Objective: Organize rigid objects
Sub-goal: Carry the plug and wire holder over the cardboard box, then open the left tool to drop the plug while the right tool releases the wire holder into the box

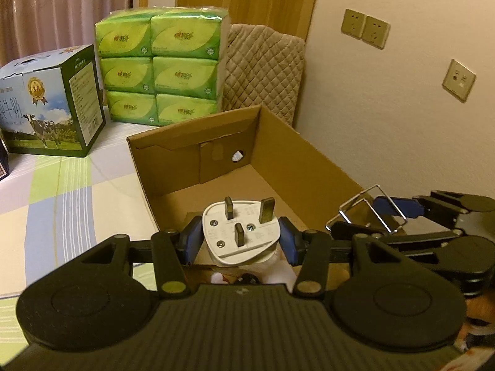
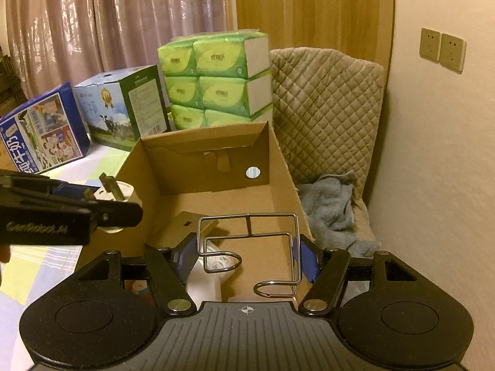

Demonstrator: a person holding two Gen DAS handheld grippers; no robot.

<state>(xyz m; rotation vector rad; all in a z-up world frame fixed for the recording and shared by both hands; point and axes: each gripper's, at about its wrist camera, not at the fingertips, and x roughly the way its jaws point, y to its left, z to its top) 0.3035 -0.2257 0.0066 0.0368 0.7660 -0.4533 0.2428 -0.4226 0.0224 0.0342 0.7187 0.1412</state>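
My left gripper (image 1: 240, 238) is shut on a white three-pin plug (image 1: 239, 232), its prongs pointing up and away, held over the near end of an open cardboard box (image 1: 278, 142). In the right wrist view the same plug (image 2: 119, 193) shows at the left, at the box's left wall. My right gripper (image 2: 249, 255) is shut on a bent chrome wire rack (image 2: 247, 247), held over the cardboard box (image 2: 145, 167). From the left wrist view the wire rack (image 1: 368, 210) and right gripper (image 1: 371, 213) appear at the right.
Behind the box stand a stack of green tissue packs (image 1: 161, 65), a milk carton box (image 1: 52, 102) and a blue box (image 2: 40, 136) on a checked bed cover (image 1: 62, 191). A quilted cushion (image 2: 324, 108) and a grey cloth (image 2: 334, 210) lie right of the box, by the wall.
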